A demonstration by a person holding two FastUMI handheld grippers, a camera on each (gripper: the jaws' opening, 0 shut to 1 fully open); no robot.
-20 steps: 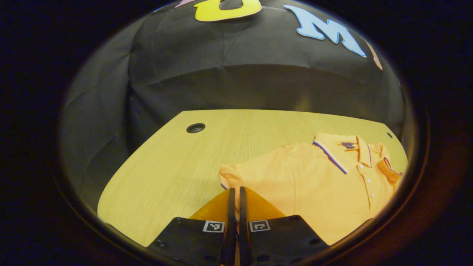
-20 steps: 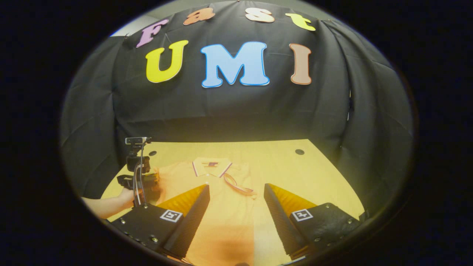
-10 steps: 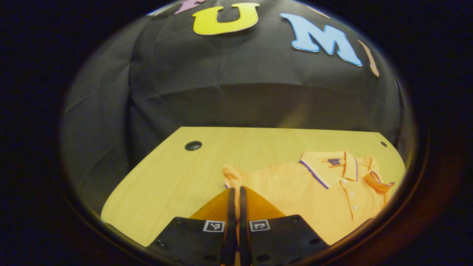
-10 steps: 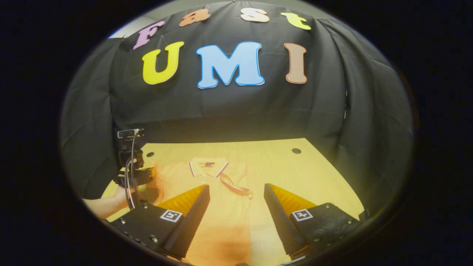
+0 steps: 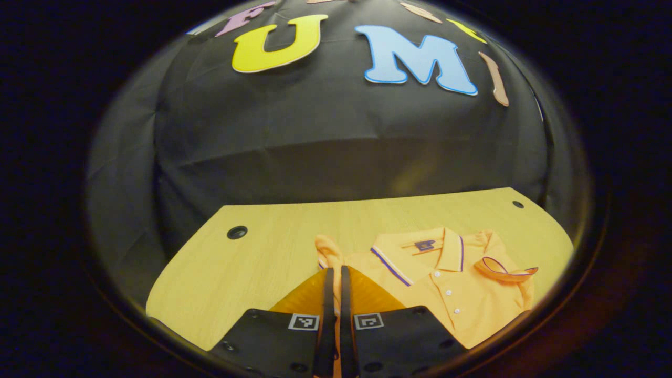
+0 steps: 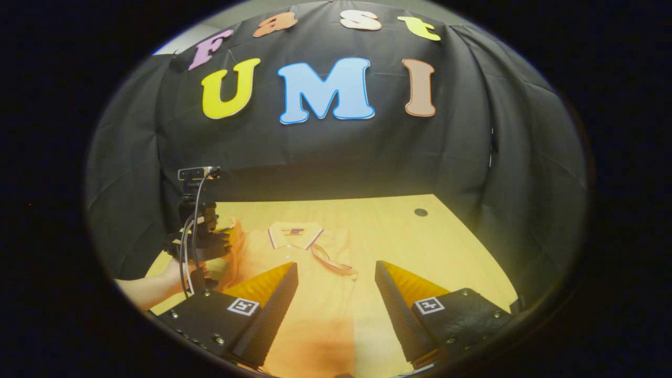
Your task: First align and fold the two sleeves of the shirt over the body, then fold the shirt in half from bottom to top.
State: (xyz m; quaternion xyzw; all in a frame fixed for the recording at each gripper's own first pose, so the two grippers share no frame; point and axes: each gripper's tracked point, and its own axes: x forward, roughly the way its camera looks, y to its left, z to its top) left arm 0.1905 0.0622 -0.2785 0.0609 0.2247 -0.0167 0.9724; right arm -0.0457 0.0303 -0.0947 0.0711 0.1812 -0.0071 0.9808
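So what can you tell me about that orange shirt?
The shirt is an orange polo that looks like soft knit cloth, with a dark-and-white striped collar, a small dark neck label and a row of white buttons. It lies face up on the wooden table. One sleeve is already folded onto the chest. The other sleeve is pinched in the left hand-held gripper and lifted off the table. The right hand-held gripper hovers open above its lower part.

An orange shirt (image 5: 462, 294) with purple-and-white striped collar trim lies on a yellow wood-grain table (image 5: 252, 262).
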